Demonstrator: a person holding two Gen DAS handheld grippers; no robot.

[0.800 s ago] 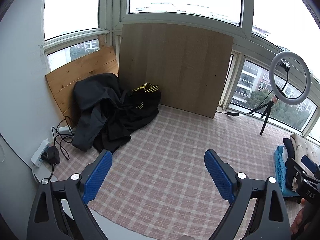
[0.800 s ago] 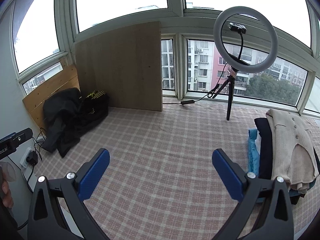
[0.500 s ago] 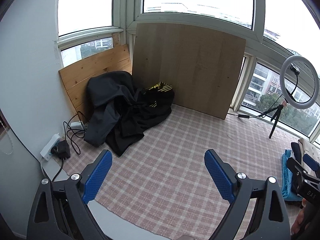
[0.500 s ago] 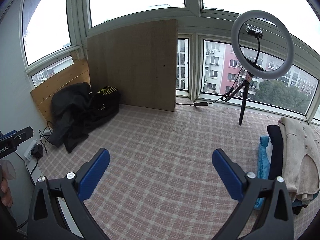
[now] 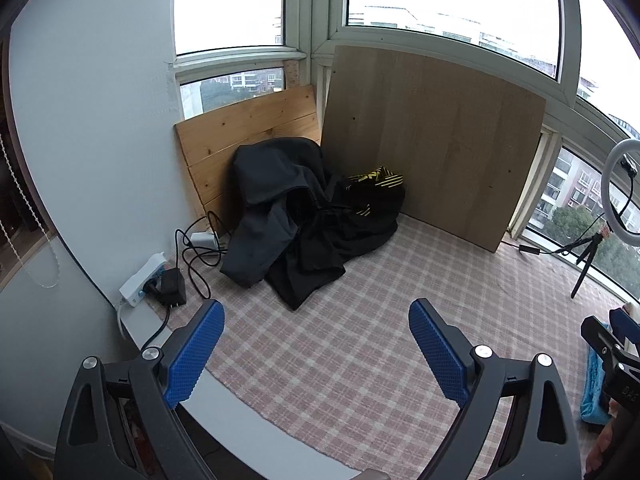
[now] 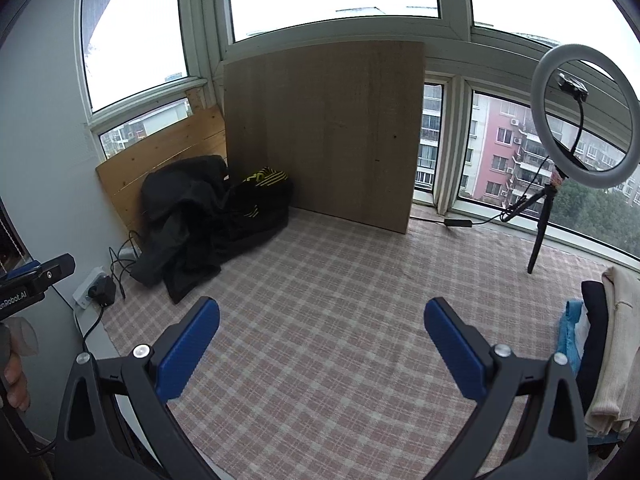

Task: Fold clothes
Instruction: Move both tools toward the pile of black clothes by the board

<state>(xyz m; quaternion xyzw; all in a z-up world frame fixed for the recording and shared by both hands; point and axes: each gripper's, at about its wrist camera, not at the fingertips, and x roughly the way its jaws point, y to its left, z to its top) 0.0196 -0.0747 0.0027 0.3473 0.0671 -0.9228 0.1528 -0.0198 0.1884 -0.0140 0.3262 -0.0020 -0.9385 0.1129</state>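
In the far left corner, we see a heap of dark clothes (image 5: 304,220) slumped against two wooden boards.
The heap's long axis runs from the boards out toward us over the checked cloth (image 6: 340,320). We hold the left gripper (image 5: 316,354) and right gripper (image 6: 322,348) above the cloth, fingers apart, empty. Folded clothes (image 6: 608,344) sit stacked at the right.

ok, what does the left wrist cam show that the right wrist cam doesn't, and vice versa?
Left wrist only: the bead cord on the wall, and the right tongs' blue tip at the frame edge.

Right wrist only: the beige knit top on the folded stack and the whole ring light.

Both: the heap of black clothes in the corner, the leaning wood panel, the power strip, the plaid cloth, and open, empty tongs on both sides.
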